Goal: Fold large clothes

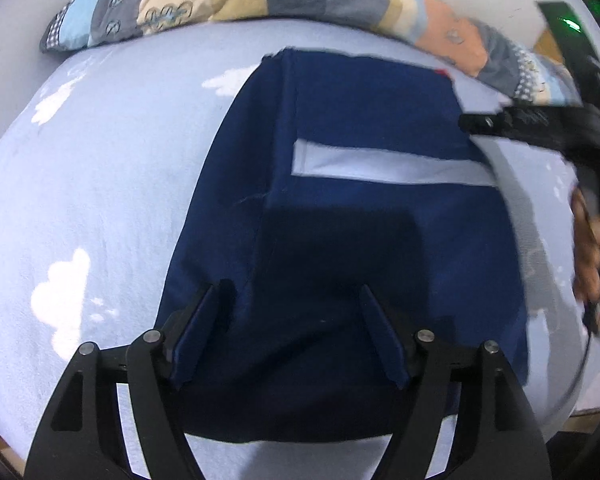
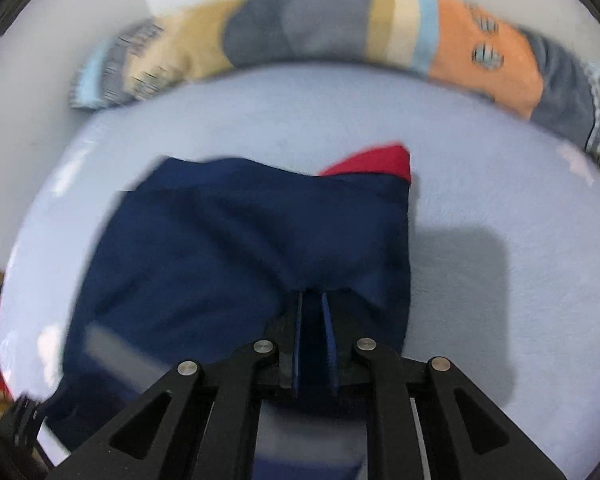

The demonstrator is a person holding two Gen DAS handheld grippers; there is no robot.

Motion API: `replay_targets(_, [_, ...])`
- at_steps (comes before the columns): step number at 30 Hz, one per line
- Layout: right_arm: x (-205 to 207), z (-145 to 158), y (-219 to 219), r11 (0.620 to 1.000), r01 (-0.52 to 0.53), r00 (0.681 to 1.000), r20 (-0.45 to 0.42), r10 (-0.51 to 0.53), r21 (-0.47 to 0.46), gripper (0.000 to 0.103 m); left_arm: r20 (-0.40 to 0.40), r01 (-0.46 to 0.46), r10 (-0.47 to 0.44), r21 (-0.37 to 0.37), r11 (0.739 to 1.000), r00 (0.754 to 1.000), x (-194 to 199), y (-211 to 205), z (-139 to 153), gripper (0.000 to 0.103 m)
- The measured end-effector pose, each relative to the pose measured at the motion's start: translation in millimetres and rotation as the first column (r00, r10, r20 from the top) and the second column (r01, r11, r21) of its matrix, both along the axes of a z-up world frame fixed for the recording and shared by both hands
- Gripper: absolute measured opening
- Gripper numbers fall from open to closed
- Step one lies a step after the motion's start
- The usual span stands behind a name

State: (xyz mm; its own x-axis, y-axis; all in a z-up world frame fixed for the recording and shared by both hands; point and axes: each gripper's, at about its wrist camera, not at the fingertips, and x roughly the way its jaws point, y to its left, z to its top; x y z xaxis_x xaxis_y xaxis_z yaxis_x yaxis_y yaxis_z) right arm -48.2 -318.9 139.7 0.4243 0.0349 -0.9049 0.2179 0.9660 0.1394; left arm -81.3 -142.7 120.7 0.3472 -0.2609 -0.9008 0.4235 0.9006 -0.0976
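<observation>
On my left wrist view, the left gripper (image 1: 288,308) hangs over the near part of the navy garment (image 1: 352,128) with its jaws spread wide; the fabric lies flat beneath them and neither pad presses on it, so I read this gripper as released. The garment rests on the pale blue bed sheet (image 1: 100,184), which carries white cloud prints, and a pale band (image 1: 380,164) crosses its upper layer. At the right edge of the same view I see the right gripper (image 1: 484,122), blurred, over the garment's right side, with the person's hand (image 1: 592,240) behind it. On my right wrist view, the right gripper (image 2: 313,300) has its jaws nearly together, and navy cloth fills the narrow gap between the blue pads (image 2: 327,332), so I read it as clenched on a fold of the garment (image 2: 220,248). A red corner (image 2: 380,162) shows at the garment's far edge. A patchwork bolster (image 2: 300,28) lies along the far side of the sheet (image 2: 500,200), against the wall.
</observation>
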Motion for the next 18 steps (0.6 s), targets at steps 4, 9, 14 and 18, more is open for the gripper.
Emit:
replay_targets(4, [-47.3, 16.0, 15.5, 0.998, -0.046, 0.999, 0.027, 0.045, 0.034, 0.018, 0.008, 0.016, -0.016, -0.007, 1.000, 1.000, -8.2, 0.1, 3.8, 0.073])
replay_targets(9, [-69.8, -3.9, 38.3, 0.997, -0.071, 0.997, -0.011, 0.071, 0.004, 0.019, 0.009, 0.023, -0.024, 0.066, 0.998, 1.000, -10.7, -3.2, -7.3, 0.074])
replay_targets(14, [-67.1, -21.3, 40.8, 0.999, -0.038, 0.997, -0.059, 0.039, 0.025, 0.019, 0.000, 0.012, -0.012, 0.060, 0.998, 1.000, -9.0, -1.0, -7.9, 0.074])
replay_targets(18, [-95.0, 12.2, 53.7, 0.996, -0.069, 0.997, -0.016, 0.070, 0.057, 0.020, 0.015, 0.025, -0.026, 0.042, 0.999, 1.000, -13.5, -0.3, -0.3, 0.073])
